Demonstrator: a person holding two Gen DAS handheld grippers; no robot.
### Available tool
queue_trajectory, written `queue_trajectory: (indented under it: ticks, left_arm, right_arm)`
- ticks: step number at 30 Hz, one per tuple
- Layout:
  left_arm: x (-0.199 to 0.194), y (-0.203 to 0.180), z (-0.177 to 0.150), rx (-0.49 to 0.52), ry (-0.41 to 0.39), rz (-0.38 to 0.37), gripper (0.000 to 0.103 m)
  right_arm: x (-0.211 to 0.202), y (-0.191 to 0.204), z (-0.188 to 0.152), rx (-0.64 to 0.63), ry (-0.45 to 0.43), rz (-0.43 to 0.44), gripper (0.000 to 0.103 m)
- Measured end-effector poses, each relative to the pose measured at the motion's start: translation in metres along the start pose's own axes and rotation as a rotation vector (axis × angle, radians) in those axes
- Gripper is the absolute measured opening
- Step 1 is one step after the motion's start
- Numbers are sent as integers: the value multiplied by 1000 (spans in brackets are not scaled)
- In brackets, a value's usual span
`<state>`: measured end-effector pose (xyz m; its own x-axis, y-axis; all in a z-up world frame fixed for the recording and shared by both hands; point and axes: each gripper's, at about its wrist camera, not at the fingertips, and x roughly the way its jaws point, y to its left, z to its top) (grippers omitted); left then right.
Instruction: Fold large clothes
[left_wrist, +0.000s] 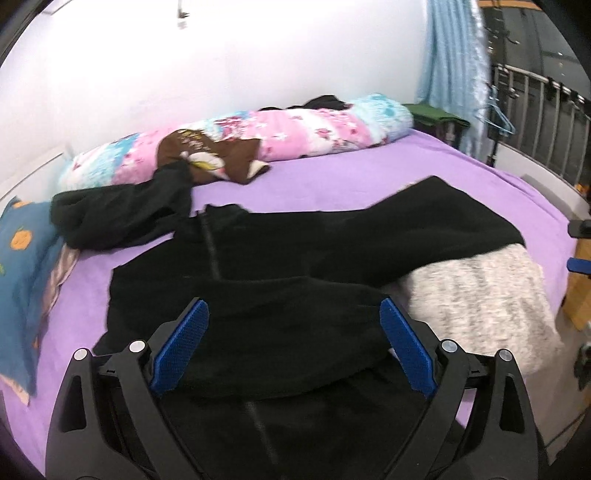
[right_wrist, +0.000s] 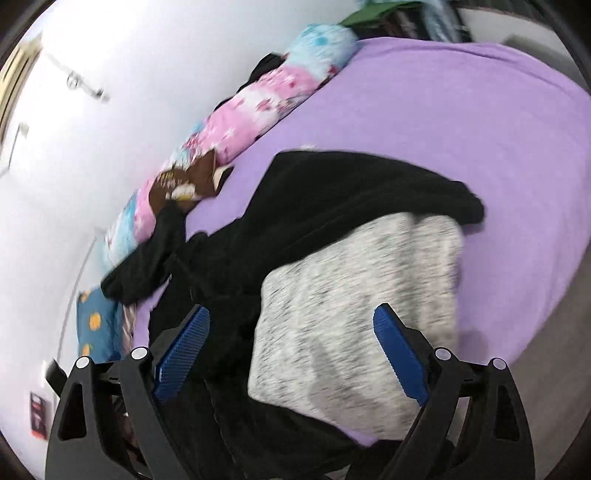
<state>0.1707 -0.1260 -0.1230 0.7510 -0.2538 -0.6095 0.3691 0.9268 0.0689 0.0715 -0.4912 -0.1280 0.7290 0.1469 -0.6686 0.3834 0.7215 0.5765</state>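
Where the left wrist shows railing (left_wrist: 543, 122), the right doesn't.

The bed (left_wrist: 332, 181) is covered by a purple sheet. A black garment (left_wrist: 295, 258) is spread across its middle. Behind the garment, a long floral bolster (left_wrist: 295, 129) is laid along the wall. Left of it a blue cushion (left_wrist: 22, 266) is seen; right of it, a grey fuzzy cloth (left_wrist: 480, 306), partly overlapped.

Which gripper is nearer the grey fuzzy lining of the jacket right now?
Right. The right gripper hangs open directly over the grey lining. The left gripper, also open, hangs over the black jacket, with the lining off to its right.
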Motion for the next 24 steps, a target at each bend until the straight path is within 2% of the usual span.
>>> queue_trajectory:
  ticks: [4, 7, 12, 15, 18, 21, 24]
  left_arm:
    - [12, -31, 5, 41, 9, -27, 91]
    - [22, -50, 9, 66, 16, -31, 93]
    - [47, -81, 16, 129, 34, 28, 94]
    - [62, -96, 18, 177, 34, 82, 94]
    - [72, -102, 20, 202, 41, 97, 94]
    - [86, -107, 22, 230, 47, 111, 94]
    - [101, -112, 23, 254, 56, 126, 94]
  right_arm:
    - [-6, -41, 12, 122, -20, 28, 89]
    - [-12, -63, 19, 170, -41, 16, 89]
    - [-5, -106, 31, 300, -50, 94, 89]
    - [10, -137, 38, 416, -41, 165, 89]
    - [32, -166, 45, 534, -37, 245, 89]
    - [56, -193, 49, 661, -26, 288, 89]
    - [80, -211, 54, 731, -13, 311, 89]
